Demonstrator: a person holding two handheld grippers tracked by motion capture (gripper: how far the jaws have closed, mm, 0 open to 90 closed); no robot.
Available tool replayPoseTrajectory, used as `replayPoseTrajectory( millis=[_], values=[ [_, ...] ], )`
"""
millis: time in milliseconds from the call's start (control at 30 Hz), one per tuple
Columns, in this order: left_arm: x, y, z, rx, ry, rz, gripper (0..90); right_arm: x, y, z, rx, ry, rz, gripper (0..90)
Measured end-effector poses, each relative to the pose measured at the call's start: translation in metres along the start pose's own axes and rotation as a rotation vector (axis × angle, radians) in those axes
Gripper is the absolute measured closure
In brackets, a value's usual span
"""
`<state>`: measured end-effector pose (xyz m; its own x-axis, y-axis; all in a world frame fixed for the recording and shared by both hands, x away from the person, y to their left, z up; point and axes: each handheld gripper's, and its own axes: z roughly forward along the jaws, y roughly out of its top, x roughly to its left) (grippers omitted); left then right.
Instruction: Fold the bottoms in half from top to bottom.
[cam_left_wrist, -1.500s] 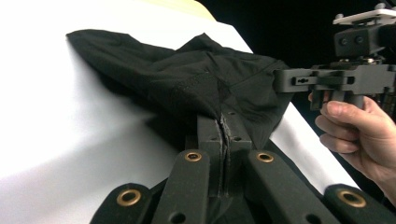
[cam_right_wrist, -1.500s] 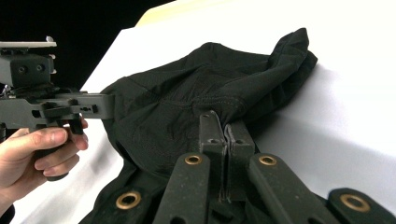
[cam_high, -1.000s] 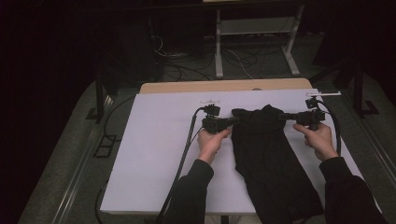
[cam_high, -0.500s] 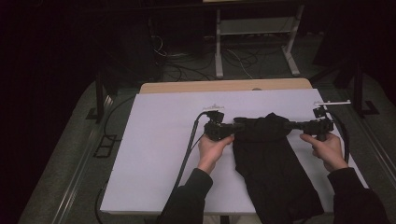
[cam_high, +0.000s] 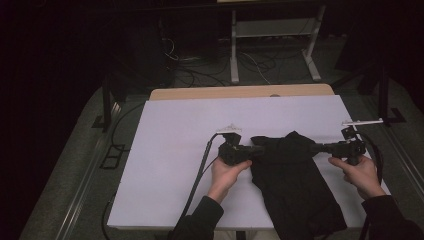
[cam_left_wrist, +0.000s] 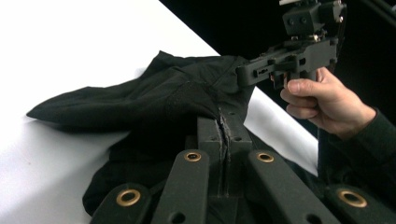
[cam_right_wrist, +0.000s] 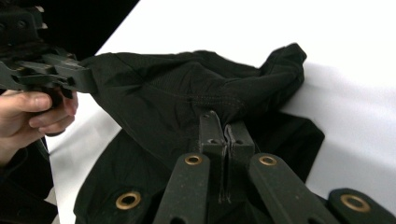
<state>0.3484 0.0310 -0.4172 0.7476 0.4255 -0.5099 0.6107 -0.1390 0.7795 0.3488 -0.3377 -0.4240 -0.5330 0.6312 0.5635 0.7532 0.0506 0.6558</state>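
A black garment (cam_high: 292, 185) lies on the white table cover (cam_high: 170, 150), its lower end reaching the near edge. My left gripper (cam_high: 256, 149) is shut on the garment's upper left edge, and my right gripper (cam_high: 315, 148) is shut on its upper right edge. The cloth is stretched between them with a small hump in the middle. In the left gripper view the jaws (cam_left_wrist: 223, 125) pinch the black cloth (cam_left_wrist: 149, 100), with the right gripper (cam_left_wrist: 245, 74) and its hand beyond. The right gripper view has its jaws (cam_right_wrist: 225, 126) closed on the fabric (cam_right_wrist: 187, 88), with the left gripper (cam_right_wrist: 86, 77) at left.
A wooden table edge (cam_high: 240, 92) runs behind the white cover. A black cable (cam_high: 200, 170) trails from the left gripper across the cover to the near edge. Metal stand legs (cam_high: 235, 55) and floor cables sit beyond the table in the dark.
Both hands have pulled back toward the near edge and slightly right, dragging the garment along. More of it now lies toward the front edge. Both grips have stayed closed.
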Motion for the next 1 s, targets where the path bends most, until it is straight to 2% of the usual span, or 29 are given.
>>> replayPoseTrajectory(
  millis=[200, 333, 400, 567, 733, 833, 1000],
  values=[
    [-0.007, -0.006, 0.000, 0.022, -0.016, 0.015, 87.6, 0.000, -0.007, -0.002, 0.020, 0.000, 0.008, 87.2],
    [-0.007, -0.012, 0.001, 0.040, -0.018, -0.002, 87.6, 0.001, -0.011, -0.003, 0.028, 0.004, 0.006, 87.2],
    [-0.008, -0.016, 0.001, 0.054, -0.025, -0.010, 87.6, 0.000, -0.014, -0.002, 0.045, 0.000, 0.002, 87.1],
    [-0.012, -0.024, 0.003, 0.109, -0.017, 0.015, 87.6, -0.001, -0.018, 0.000, 0.074, 0.008, 0.009, 86.8],
    [-0.006, -0.033, 0.008, 0.161, -0.017, 0.006, 87.6, -0.001, -0.021, 0.001, 0.110, -0.007, -0.003, 86.5],
    [-0.003, -0.039, 0.010, 0.159, -0.022, -0.017, 87.6, -0.001, -0.024, 0.002, 0.126, -0.020, -0.003, 86.5],
    [-0.003, -0.044, 0.014, 0.195, -0.013, -0.016, 87.6, 0.000, -0.028, 0.004, 0.166, -0.035, -0.011, 86.0]
  ],
)
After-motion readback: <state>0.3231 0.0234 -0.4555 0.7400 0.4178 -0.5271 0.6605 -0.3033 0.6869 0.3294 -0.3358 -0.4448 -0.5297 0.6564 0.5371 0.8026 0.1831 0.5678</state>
